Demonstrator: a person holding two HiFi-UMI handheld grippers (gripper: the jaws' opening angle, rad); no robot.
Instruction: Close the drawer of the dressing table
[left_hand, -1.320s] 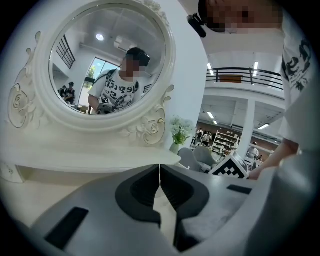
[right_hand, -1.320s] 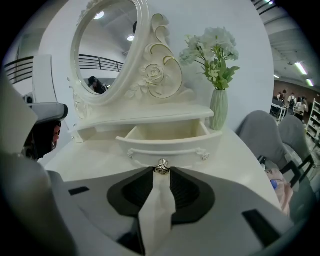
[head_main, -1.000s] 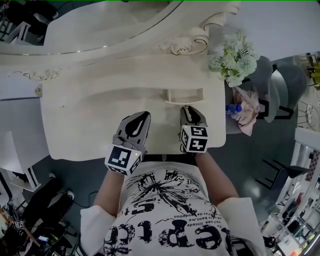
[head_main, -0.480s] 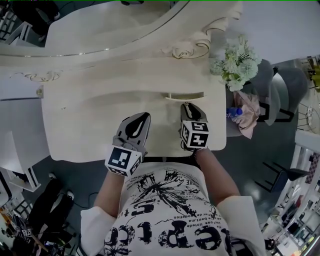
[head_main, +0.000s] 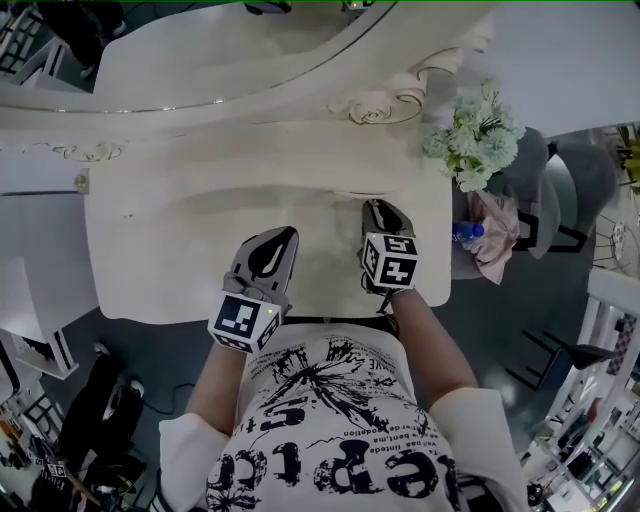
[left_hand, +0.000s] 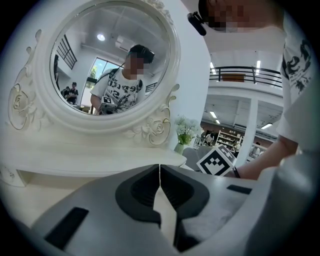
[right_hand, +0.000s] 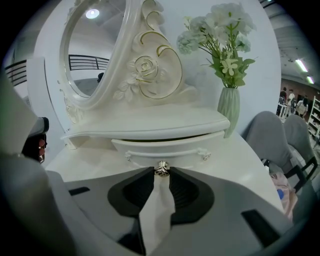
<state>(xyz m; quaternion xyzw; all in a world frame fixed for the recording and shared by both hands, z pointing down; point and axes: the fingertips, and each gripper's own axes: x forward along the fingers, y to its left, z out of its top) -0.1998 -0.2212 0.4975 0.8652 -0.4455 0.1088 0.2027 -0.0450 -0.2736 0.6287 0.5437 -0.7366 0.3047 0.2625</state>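
**Drawer knob caught in the right jaws at the back of the surface**

The drawer (right_hand: 167, 146) of the dressing table is seen at the back of the surface (head_main: 170, 250), toward its right edge. It is set beneath a low raised shelf (right_hand: 150, 125) on which the oval mirror (left_hand: 107, 60) is mounted. Its curved white front is tucked just under the shelf's front edge, and a thin dark gap is shown along its top. Whether it is pushed fully home cannot be told. A small metal knob (right_hand: 161, 168) is fixed at the middle of the front.

The right gripper (right_hand: 161, 176) is pointed forward and down at the drawer. The knob is caught between the tips of its jaws, which are set narrowly apart and have just been drawn in a little further. Both tips are seen against the knob.

The left gripper (left_hand: 159, 175) is held over the near edge of the surface, about its middle, well apart from the drawer. Its jaws are brought together at the tips and nothing is held between them.

A pale green vase (right_hand: 228, 111) of white flowers (right_hand: 220, 30) is placed by the back right corner, just beside the shelf's end. A grey chair (right_hand: 272, 137) is seen beyond the right edge
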